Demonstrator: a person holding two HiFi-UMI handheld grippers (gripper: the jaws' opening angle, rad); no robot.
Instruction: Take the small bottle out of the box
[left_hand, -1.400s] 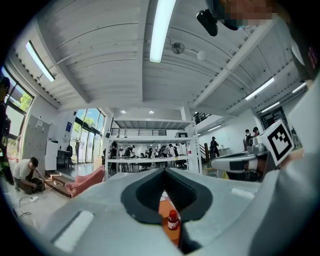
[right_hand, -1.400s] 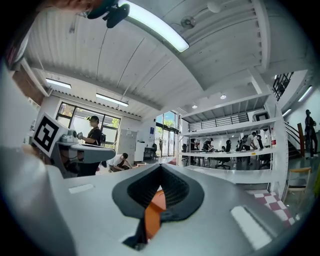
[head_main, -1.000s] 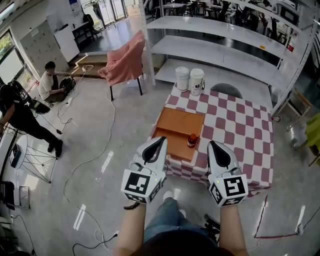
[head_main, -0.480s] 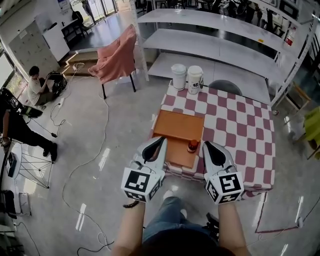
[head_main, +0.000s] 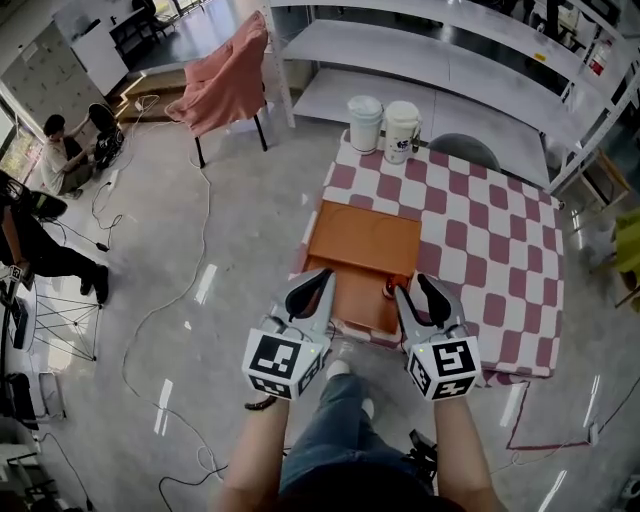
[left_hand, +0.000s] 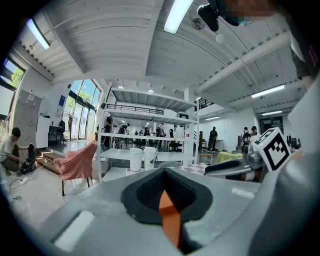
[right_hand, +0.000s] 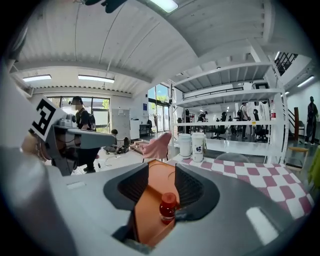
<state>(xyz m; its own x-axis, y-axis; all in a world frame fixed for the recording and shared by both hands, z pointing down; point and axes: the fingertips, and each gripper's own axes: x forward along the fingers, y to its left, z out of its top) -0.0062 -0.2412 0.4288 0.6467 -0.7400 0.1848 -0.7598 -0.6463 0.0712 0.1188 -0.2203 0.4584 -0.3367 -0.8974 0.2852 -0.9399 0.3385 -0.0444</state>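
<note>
Item 1, left gripper (head_main: 309, 292): I read its jaws as closed together with nothing in them; only a thin orange sliver shows between them in the left gripper view (left_hand: 165, 194). It hovers over the box's near edge at about 7 o'clock.

Item 2, right gripper (head_main: 413, 291): I see its jaws opening, now wide apart (right_hand: 161, 183). The small bottle stands between them, just beside the right jaw, not gripped.

Item 3, small bottle (right_hand: 167, 206): red cap, dark red contents, upright. It sits inside the box at the 5 o'clock corner (head_main: 388, 291).

Item 4, box (head_main: 365, 243): shallow, orange, on the table's left side.

Item 5, table (head_main: 490, 262): red-and-white checked cloth.

Item 6, two white tubs (head_main: 384, 127): side by side at the table's 11 o'clock corner.

Item 7, chair (head_main: 226, 88): draped in pink cloth, on the floor at 10 o'clock.
</note>
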